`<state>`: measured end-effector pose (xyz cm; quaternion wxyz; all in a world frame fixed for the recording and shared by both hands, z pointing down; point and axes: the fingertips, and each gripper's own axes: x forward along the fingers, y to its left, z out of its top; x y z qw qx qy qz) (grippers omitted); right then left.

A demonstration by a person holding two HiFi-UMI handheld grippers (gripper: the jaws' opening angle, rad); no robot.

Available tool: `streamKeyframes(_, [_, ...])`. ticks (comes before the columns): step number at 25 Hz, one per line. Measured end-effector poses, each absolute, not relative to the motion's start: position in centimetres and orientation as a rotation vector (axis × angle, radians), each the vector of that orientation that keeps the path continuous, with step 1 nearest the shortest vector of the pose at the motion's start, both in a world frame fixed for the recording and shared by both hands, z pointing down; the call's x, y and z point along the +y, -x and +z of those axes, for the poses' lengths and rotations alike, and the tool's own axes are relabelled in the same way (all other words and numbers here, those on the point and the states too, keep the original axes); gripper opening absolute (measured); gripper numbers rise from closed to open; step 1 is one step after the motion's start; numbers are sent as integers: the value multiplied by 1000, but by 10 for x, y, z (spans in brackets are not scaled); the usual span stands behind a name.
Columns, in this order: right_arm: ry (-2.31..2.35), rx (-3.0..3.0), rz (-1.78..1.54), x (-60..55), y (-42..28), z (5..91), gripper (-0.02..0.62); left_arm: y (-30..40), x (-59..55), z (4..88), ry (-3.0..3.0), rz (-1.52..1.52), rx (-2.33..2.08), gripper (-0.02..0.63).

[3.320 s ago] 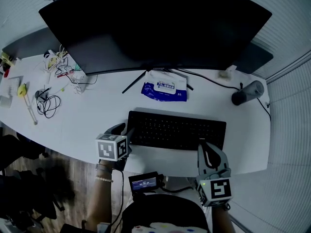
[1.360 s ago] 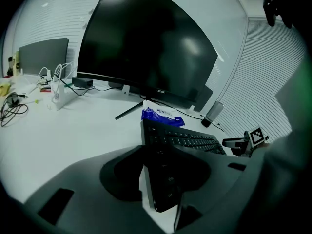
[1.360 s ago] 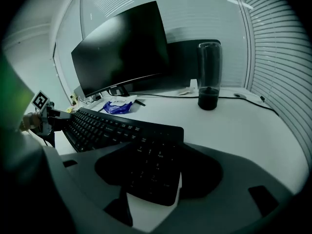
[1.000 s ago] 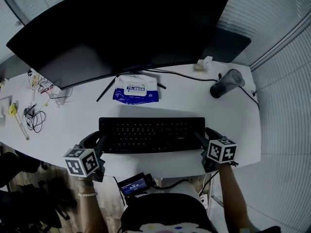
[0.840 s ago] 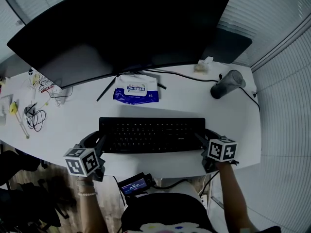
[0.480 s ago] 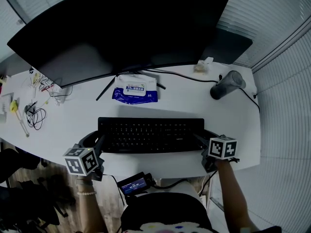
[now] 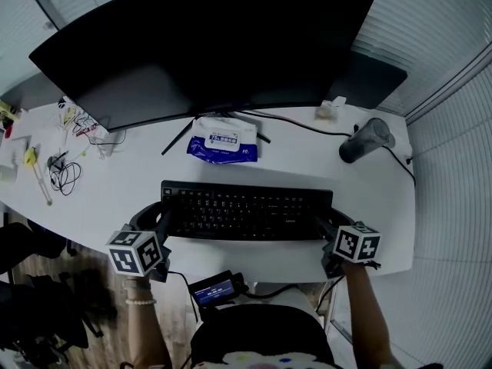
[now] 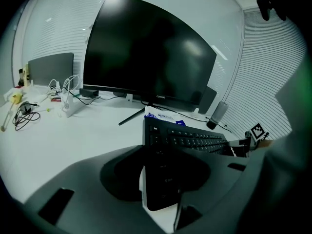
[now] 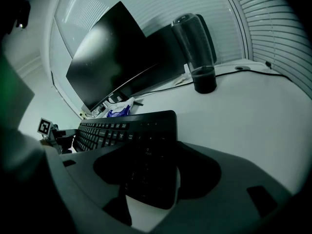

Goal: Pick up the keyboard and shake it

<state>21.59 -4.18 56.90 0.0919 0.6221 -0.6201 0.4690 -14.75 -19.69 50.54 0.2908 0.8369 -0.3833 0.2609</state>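
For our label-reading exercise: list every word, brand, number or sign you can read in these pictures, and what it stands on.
Nothing reads with certainty.
monitor, bezel logo: too small to read.
blue wipes pack, white label: blurred.
keyboard, key legends: too small.
small screen by the person's lap: blurred.

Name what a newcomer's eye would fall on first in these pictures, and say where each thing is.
The big dark curved monitor fills the back of the white desk. In front of it is a black keyboard, with the left gripper astride its left end and the right gripper astride its right. A blue pack of wipes lies between monitor and keyboard.
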Motion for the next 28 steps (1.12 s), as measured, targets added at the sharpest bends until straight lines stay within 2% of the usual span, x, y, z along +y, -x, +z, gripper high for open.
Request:
streamKeyframes(12, [-2041,-2004,934,-62,-235,485,281,138,-206,447,-2431,433,-1128,156])
streamKeyframes(28, [-2232,-2173,134,-60,-240,324,281,133,-203,327,-2754,-11,-1256,149])
